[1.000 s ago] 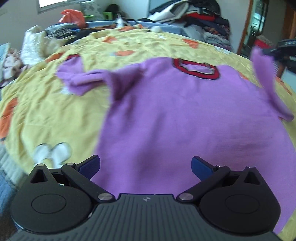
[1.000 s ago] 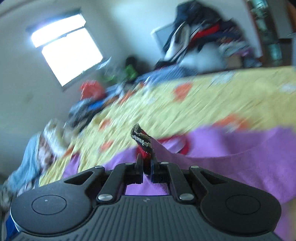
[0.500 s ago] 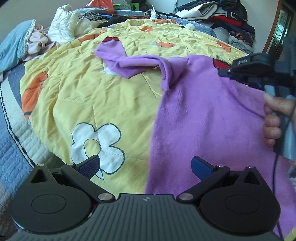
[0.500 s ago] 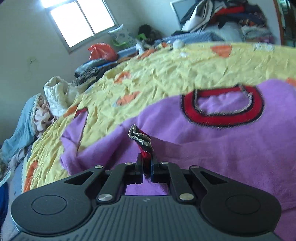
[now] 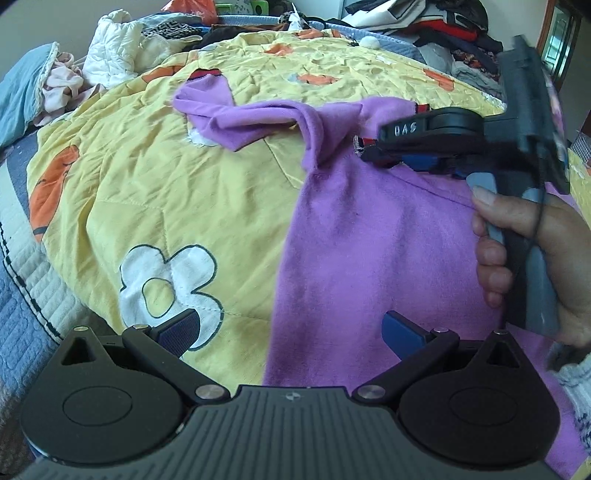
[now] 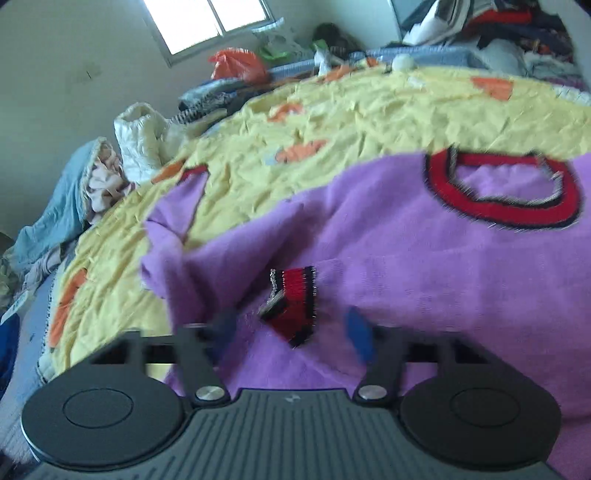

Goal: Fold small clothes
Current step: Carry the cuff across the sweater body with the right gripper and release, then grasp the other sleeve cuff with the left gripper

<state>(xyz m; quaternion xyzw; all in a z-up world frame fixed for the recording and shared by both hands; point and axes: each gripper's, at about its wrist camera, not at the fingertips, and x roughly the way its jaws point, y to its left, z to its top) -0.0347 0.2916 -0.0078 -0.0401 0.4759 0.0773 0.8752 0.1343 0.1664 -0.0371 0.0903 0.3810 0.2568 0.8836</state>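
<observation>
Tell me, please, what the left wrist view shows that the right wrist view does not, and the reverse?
Only the left wrist view shows the right gripper from outside, with the hand on its handle, plus the white flower on the quilt.

Only the right wrist view shows the red neckline, the window, and the red cuff lying loose between that gripper's spread fingers.

Both show the purple shirt on the yellow quilt, its far sleeve, and piled clothes behind.
</observation>
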